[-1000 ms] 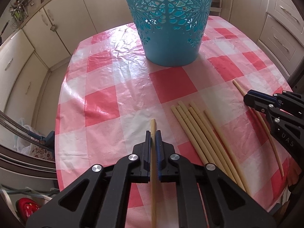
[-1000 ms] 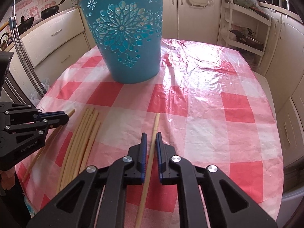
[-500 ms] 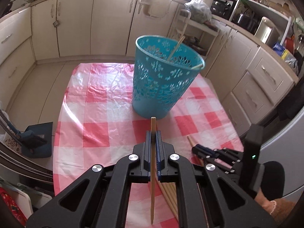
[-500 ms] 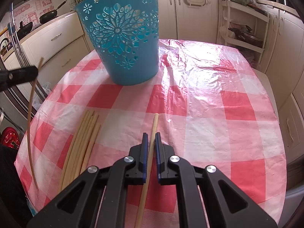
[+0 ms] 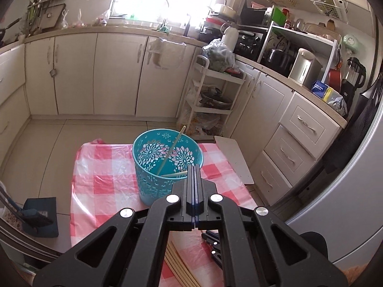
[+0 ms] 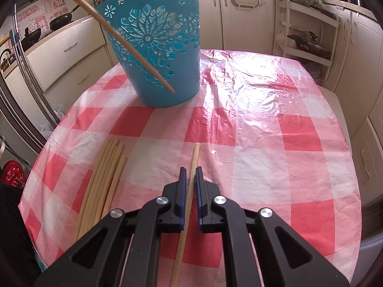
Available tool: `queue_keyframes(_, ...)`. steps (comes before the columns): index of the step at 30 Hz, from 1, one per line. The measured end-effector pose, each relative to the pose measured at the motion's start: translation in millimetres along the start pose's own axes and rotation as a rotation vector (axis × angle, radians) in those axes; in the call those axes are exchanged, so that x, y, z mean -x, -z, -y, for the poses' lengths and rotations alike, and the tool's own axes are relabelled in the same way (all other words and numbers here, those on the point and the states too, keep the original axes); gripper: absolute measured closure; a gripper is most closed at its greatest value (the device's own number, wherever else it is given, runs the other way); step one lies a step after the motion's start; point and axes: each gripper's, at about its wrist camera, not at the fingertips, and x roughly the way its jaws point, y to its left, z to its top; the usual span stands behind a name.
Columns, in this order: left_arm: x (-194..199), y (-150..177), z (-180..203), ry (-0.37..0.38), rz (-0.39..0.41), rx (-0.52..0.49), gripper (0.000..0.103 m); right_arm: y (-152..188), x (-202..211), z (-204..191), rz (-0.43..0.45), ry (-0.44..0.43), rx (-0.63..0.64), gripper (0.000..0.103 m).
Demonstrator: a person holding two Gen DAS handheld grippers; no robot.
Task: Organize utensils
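Left gripper, seen from its own camera, has its jaws pressed together. I see no stick between them here. Ahead of and below it stands the teal plastic basket with cut-out flower patterns, on the red-and-white checked plastic tablecloth. Two pale wooden chopsticks already lean inside the basket. Beneath the gripper lies a bundle of loose wooden chopsticks, not yet put away. A blue packet on the counter far to the right carries white writing too small to read.

Right gripper, in its own view, is closed on a single wooden chopstick that lies flat on the cloth. Left of the gripper rests the bundle. Ahead and up to the left, a raised chopstick hangs slanting in front of the basket; I judge the left gripper carries it. Roughly half a dozen sticks remain, so I reckon the job is early on. Red wall stickers far left bear characters I cannot make out.
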Motion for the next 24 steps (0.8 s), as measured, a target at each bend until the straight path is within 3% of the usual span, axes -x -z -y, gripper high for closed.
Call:
queue_keyframes(3,1.2,-7.1,3.8,-0.007,0.001,-0.014,0.103,-0.1,0.1,-0.3,0.000,-0.002,-0.004,0.095)
queue_keyframes(6,-11.1,-0.2,-5.5,-0.030,-0.055,0.004,0.103,-0.1,0.1,0.6,0.000,-0.005,-0.008,0.095)
queue_keyframes(10,-36.8,42.7,-52.4,-0.058,-0.189,0.189,0.102,1.0,2.2,-2.2,0.004,0.018,0.009,0.094)
queue_keyframes(11,-41.6,56.7,-65.0,-0.059,-0.216,0.238,0.102,2.5,5.8,-7.5,0.023,0.041,0.041,0.094)
queue_keyframes(13,-48.9,87.3,-87.8,-0.053,-0.279,0.343,0.102,2.6,17.7,-21.4,0.068,0.009,0.127,0.089)
queue_keyframes(14,-52.4,102.1,-93.0,-0.044,-0.310,0.370,0.102,1.2,21.3,-26.0,0.076,-0.018,0.151,0.078)
queue_keyframes(17,-63.8,145.5,-100.8,0.015,-0.409,0.467,0.102,-5.7,32.5,-48.2,0.136,-0.059,0.302,0.063)
queue_keyframes(22,-76.0,199.5,-101.6,0.138,-0.500,0.627,0.102,-35.2,9.1,-67.0,0.084,-0.081,0.454,0.060)
queue_keyframes(24,-75.1,211.4,-98.5,0.168,-0.511,0.663,0.101,-46.5,-10.5,-62.8,0.019,-0.073,0.459,0.060)
